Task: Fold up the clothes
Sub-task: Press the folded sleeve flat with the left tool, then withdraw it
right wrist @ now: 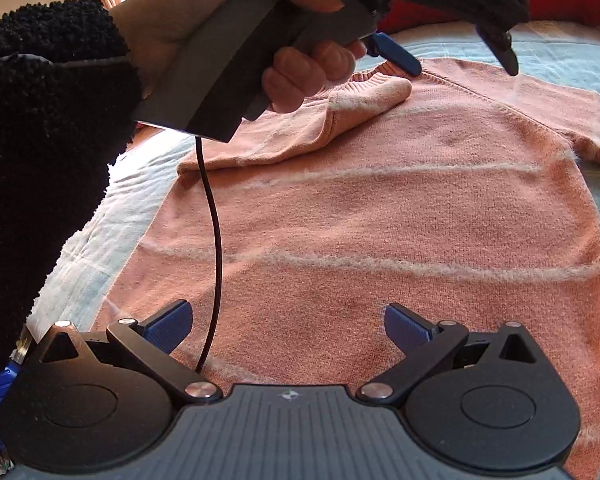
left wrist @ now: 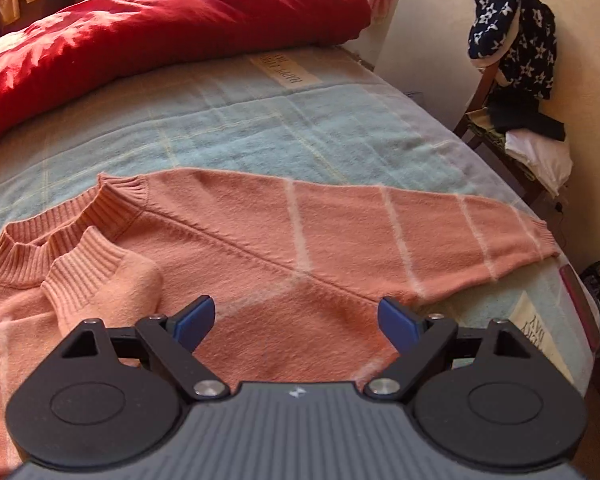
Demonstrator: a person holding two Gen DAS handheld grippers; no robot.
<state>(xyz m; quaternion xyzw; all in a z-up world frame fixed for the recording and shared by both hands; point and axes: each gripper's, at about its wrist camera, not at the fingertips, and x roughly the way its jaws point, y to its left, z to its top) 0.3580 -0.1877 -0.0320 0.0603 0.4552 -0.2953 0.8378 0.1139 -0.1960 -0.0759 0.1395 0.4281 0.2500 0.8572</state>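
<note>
Hovering with its blue-padded fingers point(left wrist: 198, 322) spread wide and nothing between them, the left gripper point(left wrist: 296, 324) is held just above the chest of a salmon-pink knitted sweater point(left wrist: 300, 240); the right gripper point(right wrist: 288, 326) is likewise parted and empty over the lower body of the same garment, nearer the hem. The sweater is laid flat on a pale blue checked blanket point(left wrist: 220, 120) covering the bed. One sleeve is seen already turned in across the chest, its ribbed cuff point(left wrist: 86, 266) resting just beside the ribbed collar point(left wrist: 40, 232), while the other sleeve point(left wrist: 460, 232) is stretched out straight toward the bed's edge. From the fuzzy, loose knit it is judged that the garment will be soft, light and limp, with no stiffness of its own, so any lifted part is expected to sag and stretch. The nap should give the pads good purchase, though the loops could be snagged if pinched too finely. A hold is best taken on a doubled or denser part: the ribbed cuff of the outstretched sleeve, the shoulder seam, or the hem corners, with a full thickness of cloth gathered between the pads. Beyond the sweater, a red duvet point(left wrist: 160, 28) is heaped along the far side of the bed, and a chair point(left wrist: 512, 128) piled with clothes stands by the wall.
</note>
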